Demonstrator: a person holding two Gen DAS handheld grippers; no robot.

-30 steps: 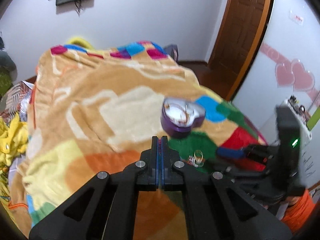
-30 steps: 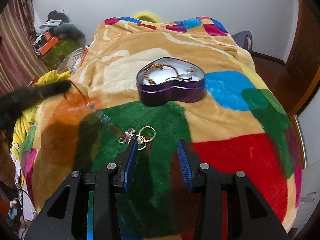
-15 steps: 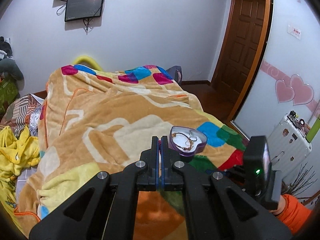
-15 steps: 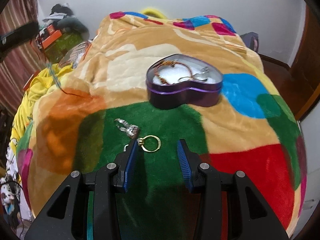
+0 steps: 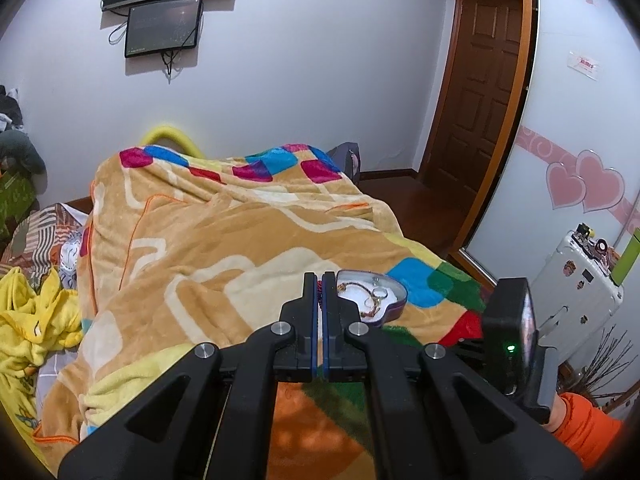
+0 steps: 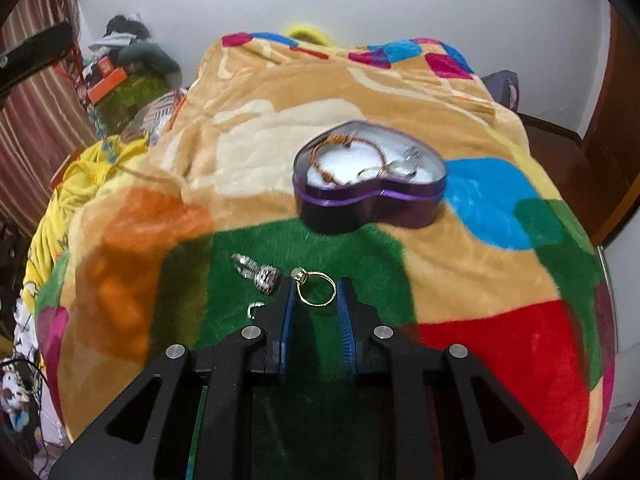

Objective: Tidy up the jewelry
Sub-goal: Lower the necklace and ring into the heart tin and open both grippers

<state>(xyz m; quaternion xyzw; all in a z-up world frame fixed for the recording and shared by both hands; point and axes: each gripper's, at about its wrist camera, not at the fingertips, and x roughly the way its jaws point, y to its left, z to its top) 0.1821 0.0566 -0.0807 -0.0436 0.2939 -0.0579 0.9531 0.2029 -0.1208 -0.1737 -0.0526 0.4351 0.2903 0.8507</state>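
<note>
Now right gripper [image 6: 316, 292] gapes around gold ring [image 6: 316, 289] flat on the blanket [image 6: 256, 152]: tiny, light, stiff, slippery; pinch the band's sides. Left gripper [image 5: 320, 292] closed, seemingly pinching a red strand.

Black claw [image 6: 316, 300] with blue pads, silver screws; orange sleeve [image 5: 584, 432].

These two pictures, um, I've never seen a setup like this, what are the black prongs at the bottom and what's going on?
The black prongs are hand-held grippers, one in each of a person's hands, each with a camera looking along its fingers.

Left camera view: the left gripper is shut, with something red caught between its tips; I can't tell what. Beyond it sits the heart tin, and the other gripper's black body.

Right camera view: the right gripper is open, with a gold ring between its fingers on the blanket. A silver piece lies left of it. The tin already holds a bracelet and rings.
</note>
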